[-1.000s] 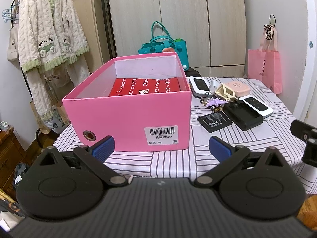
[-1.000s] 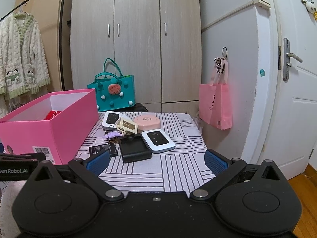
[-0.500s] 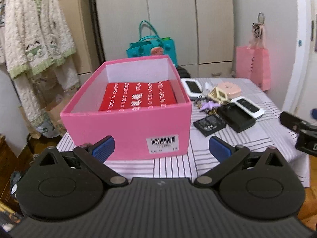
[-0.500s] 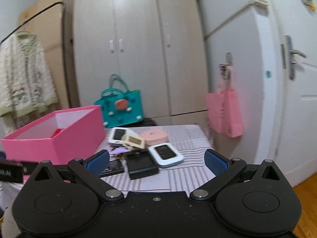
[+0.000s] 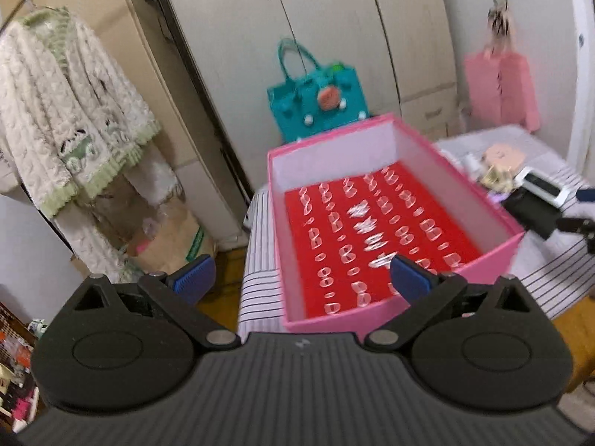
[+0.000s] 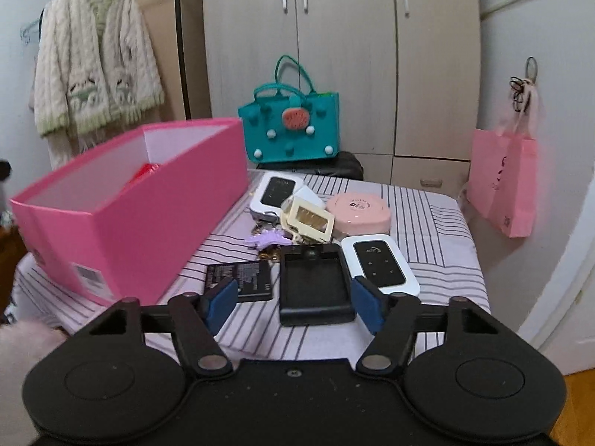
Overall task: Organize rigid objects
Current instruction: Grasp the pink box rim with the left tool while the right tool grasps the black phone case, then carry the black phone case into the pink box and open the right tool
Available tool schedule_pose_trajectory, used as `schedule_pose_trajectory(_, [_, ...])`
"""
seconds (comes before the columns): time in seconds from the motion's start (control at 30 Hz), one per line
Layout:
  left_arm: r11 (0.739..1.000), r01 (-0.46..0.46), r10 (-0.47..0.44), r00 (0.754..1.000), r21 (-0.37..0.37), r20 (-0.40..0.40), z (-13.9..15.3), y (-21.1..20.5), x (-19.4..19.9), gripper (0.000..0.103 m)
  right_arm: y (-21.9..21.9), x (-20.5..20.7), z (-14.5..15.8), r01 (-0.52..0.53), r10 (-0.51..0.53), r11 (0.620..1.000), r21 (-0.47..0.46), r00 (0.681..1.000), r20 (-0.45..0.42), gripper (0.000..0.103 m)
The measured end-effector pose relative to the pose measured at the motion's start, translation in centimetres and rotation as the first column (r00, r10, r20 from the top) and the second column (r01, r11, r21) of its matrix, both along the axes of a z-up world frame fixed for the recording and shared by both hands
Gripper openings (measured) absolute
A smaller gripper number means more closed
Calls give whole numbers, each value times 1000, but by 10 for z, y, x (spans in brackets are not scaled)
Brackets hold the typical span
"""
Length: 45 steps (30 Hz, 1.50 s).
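Motion-blurred clutter (image 5: 498, 174) beyond pink box (image 5: 372, 319); left gripper (image 5: 301, 275) released, right gripper (image 6: 293, 303) closing, empty.

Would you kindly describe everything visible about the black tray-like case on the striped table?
The black case is a matte, plastic-looking rectangular shell with a raised rim around a shallow, empty recess and a small round notch at its far end. It lies flat on the striped tablecloth, between a black battery and a white device, whose edge it appears to touch.
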<state>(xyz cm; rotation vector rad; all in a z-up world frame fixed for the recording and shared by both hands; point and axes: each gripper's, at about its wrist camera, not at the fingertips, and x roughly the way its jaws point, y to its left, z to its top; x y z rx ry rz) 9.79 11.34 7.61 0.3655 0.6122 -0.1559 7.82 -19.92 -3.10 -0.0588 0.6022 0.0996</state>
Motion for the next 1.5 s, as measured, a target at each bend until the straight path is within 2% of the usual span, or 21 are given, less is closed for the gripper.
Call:
schedule_pose_trajectory(0.1, [1000, 2, -1, 996, 10, -85, -3, 13, 34, 98, -3, 23, -10, -11, 9, 999, -31, 998, -56, 71])
schedule_pose_trajectory(0.23, [1000, 2, 2, 993, 29, -120, -11, 21, 75, 94, -6, 46, -20, -44, 40, 998, -41, 994, -99, 71])
schedule_pose_trajectory(0.33, [1000, -2, 5, 987, 23, -158, -21, 24, 105, 82, -5, 61, -23, -93, 86, 994, -56, 988, -125, 71])
schedule_pose_trajectory(0.4, [999, -33, 28, 982, -24, -187, -27, 30, 120, 79, -4, 69, -22, -139, 127, 989, -58, 977, -171, 67])
schedule_pose_trajectory(0.47, [995, -52, 34, 978, -83, -204, -33, 38, 129, 73, -8, 80, -19, -137, 130, 990, -16, 966, -221, 67])
schedule_pose_trajectory(0.53, [995, -61, 42, 975, -80, -219, -41, 38, 134, 54, -9, 88, -19, -155, 150, 988, -4, 959, -241, 66])
schedule_pose_trajectory(0.6, [996, -64, 51, 976, -56, -210, -45, 35, 138, 49, -9, 96, -21, -185, 176, 983, -8, 949, -260, 67])
schedule_pose_trajectory(0.67, [997, -57, 45, 978, -52, -205, -48, 31, 141, 39, -11, 104, -25, -196, 192, 981, 14, 942, -274, 71])
schedule_pose_trajectory(0.7, [997, -50, 37, 978, -62, -206, -49, 29, 143, 29, -11, 106, -25, -192, 188, 981, 13, 943, -276, 71])
schedule_pose_trajectory(0.87, [996, -72, 59, 973, -51, -222, -56, 21, 154, 21, -13, 109, -24, -156, 154, 988, 13, 955, -255, 66])
schedule_pose_trajectory(0.93, [996, -67, 51, 971, -63, -232, -56, 19, 155, 10, -17, 104, -19, -137, 144, 989, 48, 961, -235, 66])
schedule_pose_trajectory(0.97, [995, -64, 46, 970, -72, -237, -56, 18, 154, 7, -20, 102, -16, -132, 143, 989, 61, 963, -227, 66])
schedule_pose_trajectory(1.13, [997, -58, 48, 979, -49, -200, -52, 12, 148, 5, -26, 94, 5, -104, 121, 989, 103, 977, -173, 66])
schedule_pose_trajectory(1.37, [996, -69, 58, 980, -48, -189, -52, 12, 150, 5, -15, 95, 42, -139, 149, 983, 123, 985, -83, 66])
schedule_pose_trajectory(1.5, [996, -78, 71, 984, -32, -164, -57, 9, 146, 5, 13, 106, 75, -254, 267, 946, 203, 963, -36, 66])
